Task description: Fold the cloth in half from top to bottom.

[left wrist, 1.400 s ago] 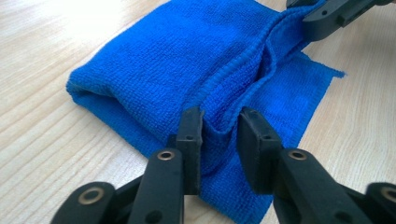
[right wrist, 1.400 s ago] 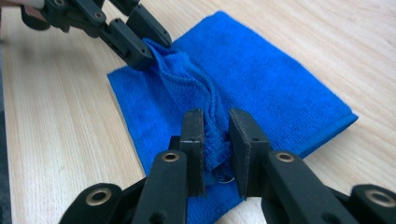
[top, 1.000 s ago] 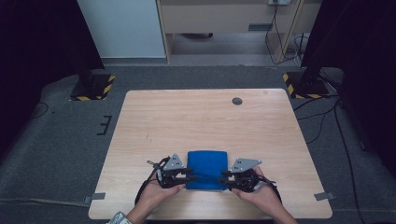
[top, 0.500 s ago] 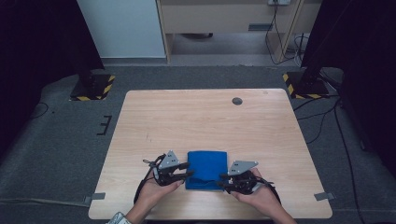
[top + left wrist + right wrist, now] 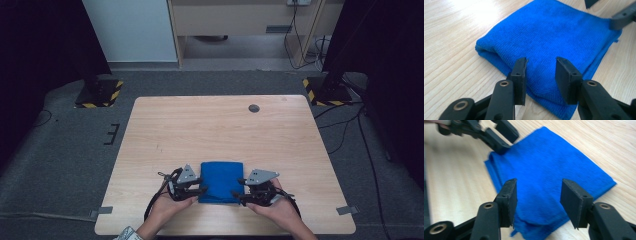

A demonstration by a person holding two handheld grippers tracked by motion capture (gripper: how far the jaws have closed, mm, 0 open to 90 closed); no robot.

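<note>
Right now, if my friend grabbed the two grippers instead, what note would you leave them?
Left gripper: open, jaws apart over the near left edge of the folded blue cloth, holding nothing.
Right gripper: open too, jaws apart over the cloth's near right side, holding nothing.
The cloth lies flat and folded near the front edge of the wooden table, between the two grippers.
Done: both grippers are lined up at the cloth.
Left: neither has closed on it yet. Probably pinch the cloth on both sides next, then fold or lift it.
</note>
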